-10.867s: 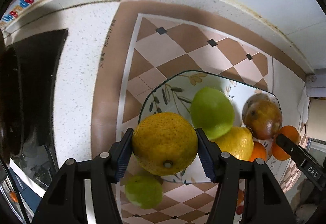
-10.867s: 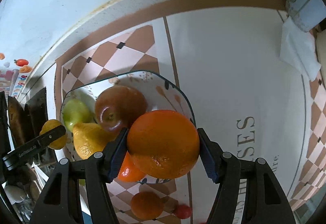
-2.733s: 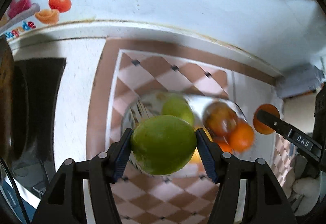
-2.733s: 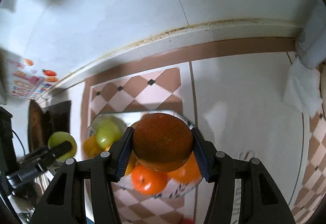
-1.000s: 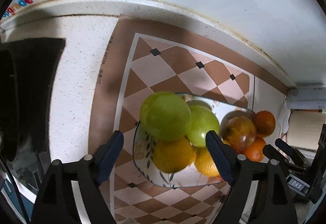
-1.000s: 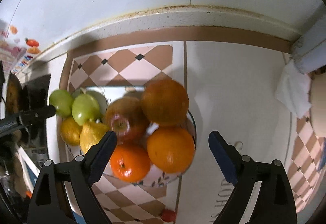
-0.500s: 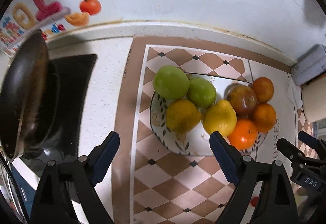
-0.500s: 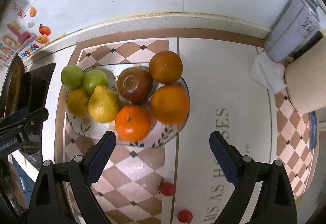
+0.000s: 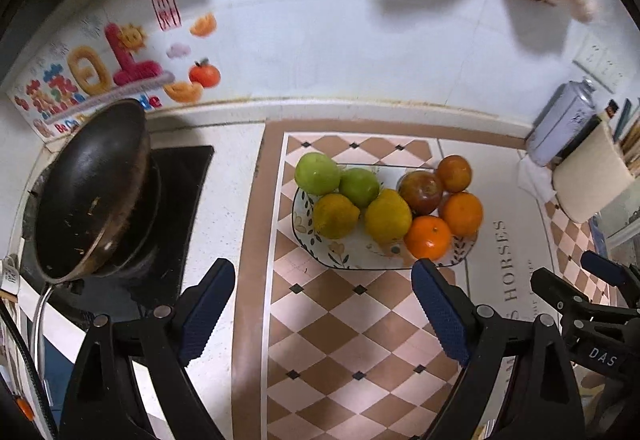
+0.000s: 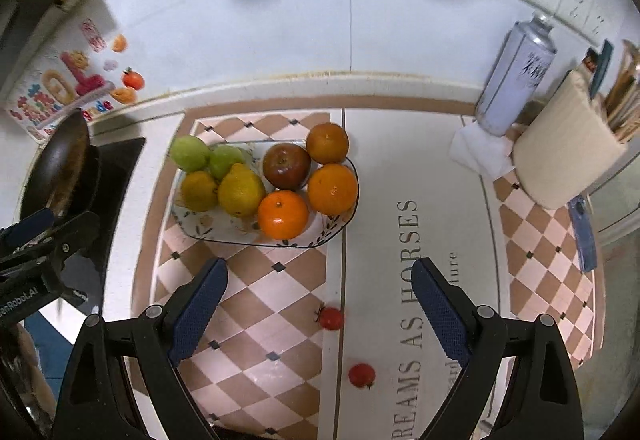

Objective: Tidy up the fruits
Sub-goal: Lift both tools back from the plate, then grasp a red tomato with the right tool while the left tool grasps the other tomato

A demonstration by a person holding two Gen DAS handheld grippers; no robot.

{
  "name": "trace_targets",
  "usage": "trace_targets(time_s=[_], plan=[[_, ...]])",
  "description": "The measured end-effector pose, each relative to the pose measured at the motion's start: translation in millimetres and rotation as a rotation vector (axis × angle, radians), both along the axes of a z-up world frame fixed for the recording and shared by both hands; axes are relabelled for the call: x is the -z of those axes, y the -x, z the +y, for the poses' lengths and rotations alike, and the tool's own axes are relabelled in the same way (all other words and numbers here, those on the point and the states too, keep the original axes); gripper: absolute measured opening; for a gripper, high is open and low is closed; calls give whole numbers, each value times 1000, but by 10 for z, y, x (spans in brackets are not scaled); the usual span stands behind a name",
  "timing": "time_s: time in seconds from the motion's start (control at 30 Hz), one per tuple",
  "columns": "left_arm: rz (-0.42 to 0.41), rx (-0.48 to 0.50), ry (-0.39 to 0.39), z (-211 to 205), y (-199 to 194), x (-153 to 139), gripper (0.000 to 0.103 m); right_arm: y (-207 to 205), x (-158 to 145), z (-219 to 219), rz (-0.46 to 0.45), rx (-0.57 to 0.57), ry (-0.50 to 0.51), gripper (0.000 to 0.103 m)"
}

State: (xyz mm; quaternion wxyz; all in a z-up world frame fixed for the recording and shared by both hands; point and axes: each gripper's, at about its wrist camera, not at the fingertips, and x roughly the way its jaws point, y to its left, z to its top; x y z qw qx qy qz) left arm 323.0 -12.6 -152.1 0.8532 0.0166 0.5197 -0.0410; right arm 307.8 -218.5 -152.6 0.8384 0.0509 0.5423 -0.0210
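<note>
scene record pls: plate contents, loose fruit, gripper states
plate: two green fruits, two yellow fruits, red apple, three oranges
loose fruit: two small red tomatoes on the mat, near side of the plate
left gripper: open, empty
right gripper: open, empty
beside: wok on stove, spray can

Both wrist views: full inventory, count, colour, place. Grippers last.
plate: 1, white with leaf print, on checked mat
green fruits: 2, plate's far left
yellow fruits: 2, plate's left front
apple: 1, dark red, plate centre
oranges: 3, plate's right side
small tomatoes: 2, red, on mat near the plate's front
wok: 1, black, on stove at left
spray can: 1, pale, back right
left gripper: open, empty
right gripper: open, empty
</note>
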Motion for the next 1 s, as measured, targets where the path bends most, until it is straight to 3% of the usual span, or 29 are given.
trace_targets(time_s=[0.33, 0.53, 0.8, 1.0], plan=[[-116, 25, 18, 13, 597, -533, 90, 639, -680, 118, -135, -6, -12, 95], [-148, 39, 28, 25, 857, -703, 90, 946, -950, 173, -193, -9, -29, 95], [-162, 42, 26, 22, 1012, -748, 90, 1105, -1022, 197, -219, -4, -58, 95], [-151, 43, 23, -4, 979, -686, 90, 1053, -845, 19, -208, 34, -143, 95]])
